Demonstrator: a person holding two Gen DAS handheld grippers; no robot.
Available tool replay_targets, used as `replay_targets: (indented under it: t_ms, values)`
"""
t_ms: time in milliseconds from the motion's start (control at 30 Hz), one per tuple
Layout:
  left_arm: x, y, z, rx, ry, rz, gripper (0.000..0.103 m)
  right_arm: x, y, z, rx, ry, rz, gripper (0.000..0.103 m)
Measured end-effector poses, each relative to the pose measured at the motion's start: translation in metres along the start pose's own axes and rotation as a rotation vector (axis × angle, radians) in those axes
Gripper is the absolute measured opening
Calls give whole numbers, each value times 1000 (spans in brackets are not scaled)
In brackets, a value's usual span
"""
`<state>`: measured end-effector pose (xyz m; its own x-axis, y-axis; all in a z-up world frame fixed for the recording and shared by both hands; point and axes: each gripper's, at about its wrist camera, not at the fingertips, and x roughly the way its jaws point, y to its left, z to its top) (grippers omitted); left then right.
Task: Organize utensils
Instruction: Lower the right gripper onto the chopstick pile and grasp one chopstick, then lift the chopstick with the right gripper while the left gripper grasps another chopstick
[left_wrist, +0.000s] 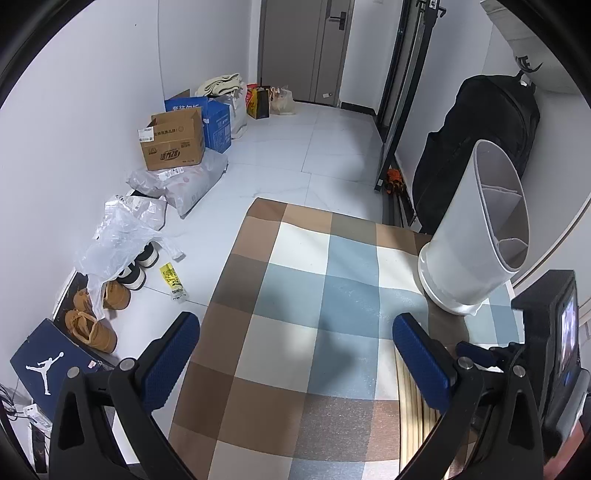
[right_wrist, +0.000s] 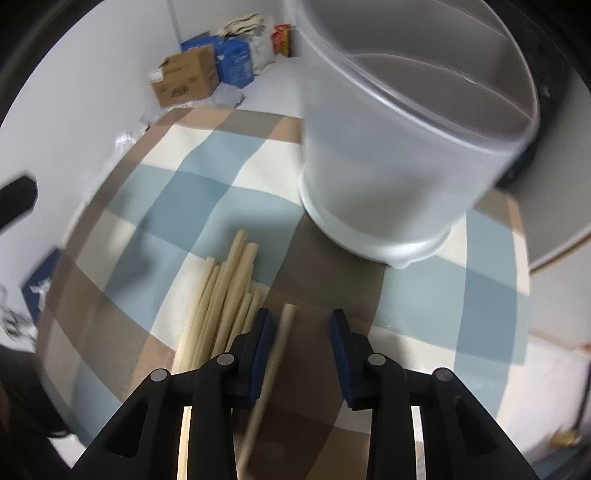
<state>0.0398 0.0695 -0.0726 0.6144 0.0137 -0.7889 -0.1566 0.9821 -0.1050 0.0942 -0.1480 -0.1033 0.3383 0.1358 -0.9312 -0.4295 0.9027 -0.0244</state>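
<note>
A white divided utensil holder (left_wrist: 476, 229) stands at the far right of the checked tablecloth (left_wrist: 295, 314); it fills the upper right of the right wrist view (right_wrist: 399, 147). A bundle of pale wooden chopsticks (right_wrist: 225, 295) lies on the cloth in front of it, also seen in the left wrist view (left_wrist: 410, 402). One single chopstick (right_wrist: 277, 358) lies between the jaws of my right gripper (right_wrist: 303, 350), which is open just above the cloth. My left gripper (left_wrist: 295, 358) is wide open and empty over the cloth, left of the holder.
The right gripper's body (left_wrist: 554, 350) shows at the right edge of the left wrist view. On the floor to the left are cardboard boxes (left_wrist: 173, 142), plastic bags (left_wrist: 122, 236), shoes (left_wrist: 92, 328) and a shoe box (left_wrist: 48, 365). A black bag (left_wrist: 476, 147) hangs behind the holder.
</note>
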Motion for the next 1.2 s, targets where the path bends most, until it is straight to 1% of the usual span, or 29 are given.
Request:
replay_targets:
  t_ms: [33,100,133,167,233,300,400,533,567,633,700,767,800,900,967,1033,1067,1100,1200]
  values:
    - [0,1,0,-3,-1,-1,102,0,0,0,4,-5,7,25]
    - [0,2,0,-7,0,-1,102,0,-7,1,44,1,39,23]
    - [1,3,0,-11,2,-1,102,-2,-10,0,55,1,39,16]
    - [1,2,0,-12,2,-3,102,-2,-15,1,72,3,37,10]
    - [1,1,0,-12,4,-6,102,-3,-28,0,144,6,89,6]
    - [2,-1,-1,-5,6,-9,102,-3,-37,0,192,3,131,6]
    - [5,-4,-2,7,15,-7,102,-14,-45,-3,221,-40,163,6]
    - [14,-11,-6,26,58,-10,102,-41,-50,-7,231,-145,190,6]
    - [18,-13,-7,28,79,-21,101,-50,-54,-8,242,-178,196,6]
    - [27,-20,-12,42,130,-43,95,-62,-59,-11,263,-221,207,6]
    - [35,-27,-17,60,170,-47,91,-73,-66,-13,286,-264,222,6]
    - [41,-33,-20,69,200,-45,89,-82,-70,-13,301,-299,224,6]
    - [43,-35,-21,68,213,-51,89,-90,-74,-15,311,-329,230,6]
    - [48,-41,-23,60,259,-72,89,-105,-80,-19,315,-384,231,6]
    - [50,-47,-26,69,285,-67,89,-115,-84,-23,316,-418,240,6]
    - [55,-55,-31,101,330,-54,89,-122,-87,-27,318,-444,239,6]
    - [57,-57,-33,116,341,-35,83,-126,-91,-30,322,-454,246,6]
    - [59,-60,-35,128,352,-18,80,-127,-92,-31,324,-461,251,6]
    - [52,-61,-34,133,340,-4,80,-130,-97,-33,332,-474,254,6]
